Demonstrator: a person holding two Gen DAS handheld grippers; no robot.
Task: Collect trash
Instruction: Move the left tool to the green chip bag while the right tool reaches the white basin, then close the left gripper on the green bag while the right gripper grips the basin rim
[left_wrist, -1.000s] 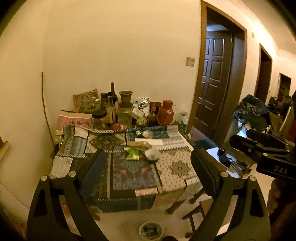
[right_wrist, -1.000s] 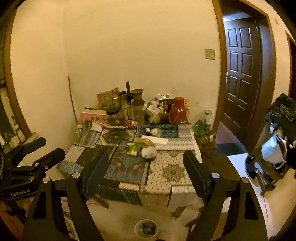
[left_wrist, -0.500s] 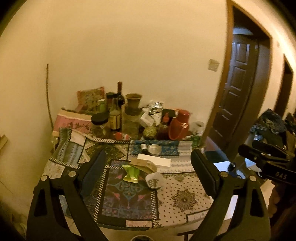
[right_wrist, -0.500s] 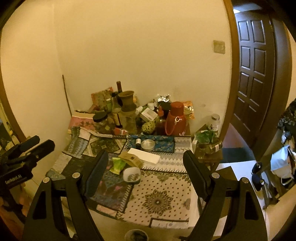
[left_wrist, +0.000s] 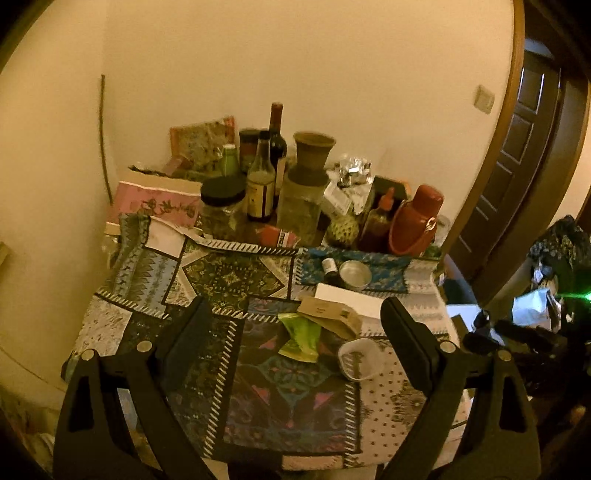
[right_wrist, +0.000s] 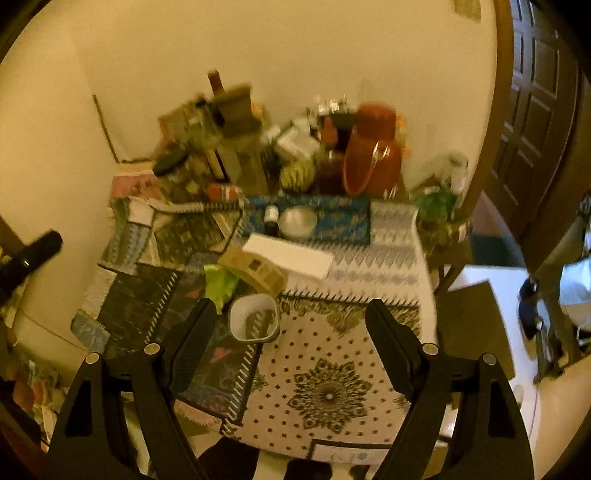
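Looking along the left gripper (left_wrist: 295, 325), its jaws stand wide apart with nothing between the pads, above a table (left_wrist: 399, 406) under a patchwork cloth. The landmark is the clear cup (left_wrist: 360, 359) lying on that cloth. Just left of the cup lies a green wrapper (left_wrist: 301, 338); just behind the cup a tan carton (left_wrist: 330, 315) rests tilted, overlapping a white box (left_wrist: 351, 297). Farther behind the cup sit a small tin (left_wrist: 355, 275) and a dark vial (left_wrist: 328, 266). Well behind the cup, against the wall, stand bottles, jars and a red flask (left_wrist: 415, 221).

Along the right gripper (right_wrist: 290, 321), somewhat blurred, the jaws are likewise spread and empty. The cup (right_wrist: 253, 317) lies between the fingers, nearer the left one, untouched. The wrapper (right_wrist: 220, 282) is just left of and behind the cup; the carton (right_wrist: 255, 269) is just behind it, against the box (right_wrist: 291, 256). The left gripper's tip shows well left of the cup, at the frame edge.
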